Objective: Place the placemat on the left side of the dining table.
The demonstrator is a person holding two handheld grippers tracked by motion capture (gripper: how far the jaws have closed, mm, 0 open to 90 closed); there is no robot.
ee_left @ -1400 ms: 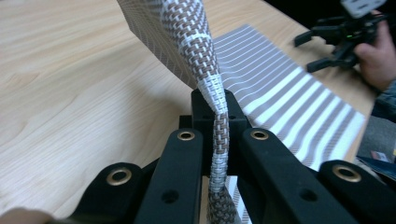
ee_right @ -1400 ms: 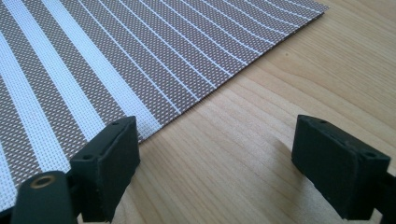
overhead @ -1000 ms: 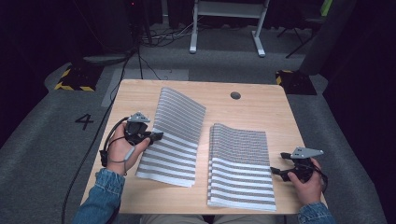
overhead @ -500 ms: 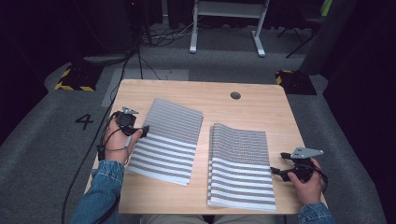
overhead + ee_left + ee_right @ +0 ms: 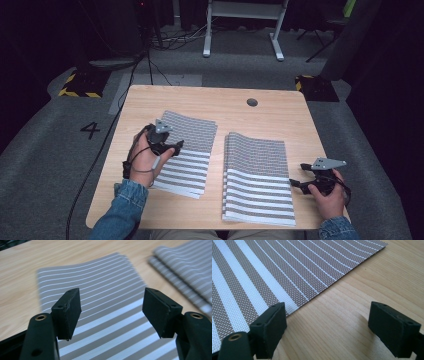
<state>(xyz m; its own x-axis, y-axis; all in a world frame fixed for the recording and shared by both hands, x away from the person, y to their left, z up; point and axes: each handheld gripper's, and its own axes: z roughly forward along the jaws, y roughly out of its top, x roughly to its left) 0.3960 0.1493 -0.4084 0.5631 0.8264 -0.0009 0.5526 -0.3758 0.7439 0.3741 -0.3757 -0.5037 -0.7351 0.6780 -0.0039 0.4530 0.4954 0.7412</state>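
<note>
Two stacks of striped woven placemats lie on the wooden table (image 5: 280,107). The left placemat stack (image 5: 187,150) sits left of centre, turned slightly so its far edge runs toward the middle. The right placemat stack (image 5: 257,177) lies square to the near edge, its near-right corner close to the table's front edge. The stacks are near each other but apart, with a strip of bare wood between them.

Left gripper (image 5: 172,148): held over the left edge of the left placemat stack, roughly midway along it. In the left gripper view the left gripper (image 5: 111,312) has its jaws standing wide, having just been opening; nothing is between the pads, only the mat's stripes below them. Contact with the mat cannot be told.

Right gripper (image 5: 296,184): at the near right of the table, just beside the right edge of the right placemat stack. In the right gripper view the right gripper (image 5: 325,322) is spread wide over bare wood, nothing gripped; the stack's corner (image 5: 287,272) lies close by one pad.

A round cable hole (image 5: 252,102) sits at the table's far side.
</note>
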